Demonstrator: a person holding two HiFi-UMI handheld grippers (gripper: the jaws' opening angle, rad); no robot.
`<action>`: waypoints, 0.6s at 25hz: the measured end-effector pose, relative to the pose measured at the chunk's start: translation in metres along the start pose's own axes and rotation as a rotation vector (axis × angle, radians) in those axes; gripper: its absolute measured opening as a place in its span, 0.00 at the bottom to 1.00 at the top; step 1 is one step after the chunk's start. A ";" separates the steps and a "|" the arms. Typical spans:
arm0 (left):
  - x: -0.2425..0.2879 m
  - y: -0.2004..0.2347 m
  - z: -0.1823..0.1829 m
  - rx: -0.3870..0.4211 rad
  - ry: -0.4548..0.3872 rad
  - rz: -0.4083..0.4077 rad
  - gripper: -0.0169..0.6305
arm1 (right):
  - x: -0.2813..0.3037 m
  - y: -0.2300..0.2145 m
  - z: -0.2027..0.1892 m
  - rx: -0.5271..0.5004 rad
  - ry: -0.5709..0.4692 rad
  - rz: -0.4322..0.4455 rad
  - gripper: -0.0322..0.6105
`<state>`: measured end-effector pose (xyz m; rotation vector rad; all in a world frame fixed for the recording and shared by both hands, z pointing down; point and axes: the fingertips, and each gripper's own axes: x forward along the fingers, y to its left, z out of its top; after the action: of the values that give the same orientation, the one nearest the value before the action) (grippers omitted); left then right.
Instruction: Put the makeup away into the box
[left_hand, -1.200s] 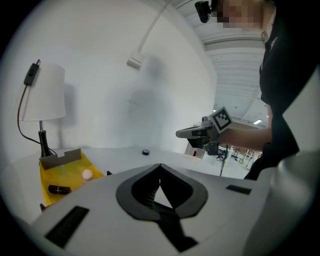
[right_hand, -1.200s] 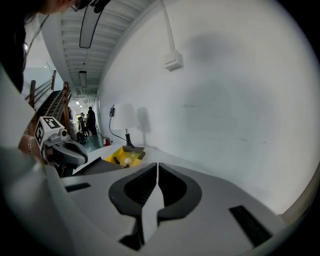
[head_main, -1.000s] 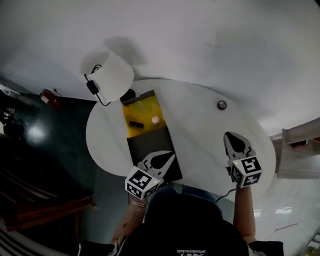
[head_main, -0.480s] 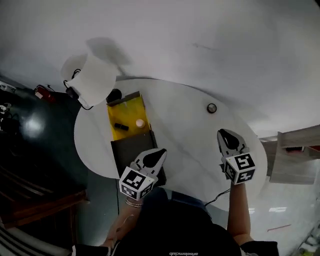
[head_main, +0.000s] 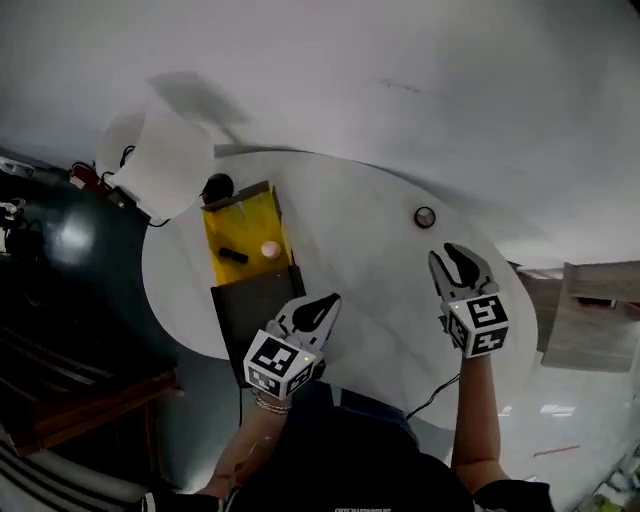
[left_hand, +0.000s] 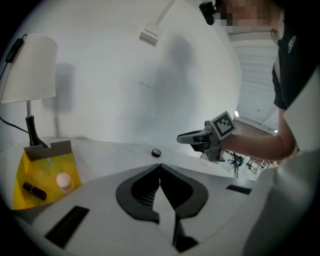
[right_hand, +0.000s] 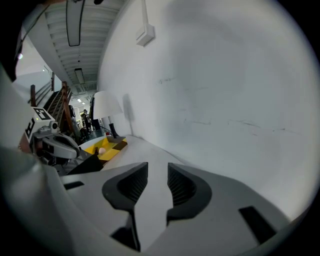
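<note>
Since the earlier frames the right tongs (head_main: 455, 252) are seen carried forward over the white worktop (head_main: 360, 250), nearer to the small round compact (head_main: 425, 217). Their jaws have just been opening and now stand apart, with nothing between them. The left tongs (head_main: 325, 303) are shifted a little toward the centre, by the near right corner of the dark lid (head_main: 250, 305). Their jaws are pressed together and empty.

Box (head_main: 245, 215): yellow inside, open, set at the far left of the worktop beside the lamp (head_main: 160, 165). A dark tube (head_main: 233, 255) and a pale round piece (head_main: 270, 248) are already lying in it. The compact is left out on the bare worktop, well apart from the box. It is just ahead of the right tongs and not yet touched.

Step judged in hand: approach to the only loose item seen.

Next move, as judged: the right tongs are to be lowered over the compact with a jaw on either side and closed on its rim. The compact is then to be carried leftward across to the box. It is low and flat, so a slip off its edge is thought possible, and a low, level approach is advised. No part for the left tongs is apparent yet.
</note>
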<state>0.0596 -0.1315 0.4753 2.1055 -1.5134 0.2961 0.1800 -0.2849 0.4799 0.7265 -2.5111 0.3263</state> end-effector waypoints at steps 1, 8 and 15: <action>0.003 -0.001 0.001 0.000 -0.001 0.000 0.05 | 0.005 -0.003 -0.002 0.006 0.006 0.003 0.27; 0.028 0.004 0.002 -0.003 0.018 0.022 0.05 | 0.046 -0.018 -0.015 0.017 0.065 0.024 0.34; 0.057 0.011 0.003 -0.053 0.028 -0.017 0.05 | 0.081 -0.035 -0.031 0.002 0.101 0.003 0.38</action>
<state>0.0684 -0.1822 0.5022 2.0629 -1.4710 0.2753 0.1526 -0.3374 0.5520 0.6898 -2.4170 0.3572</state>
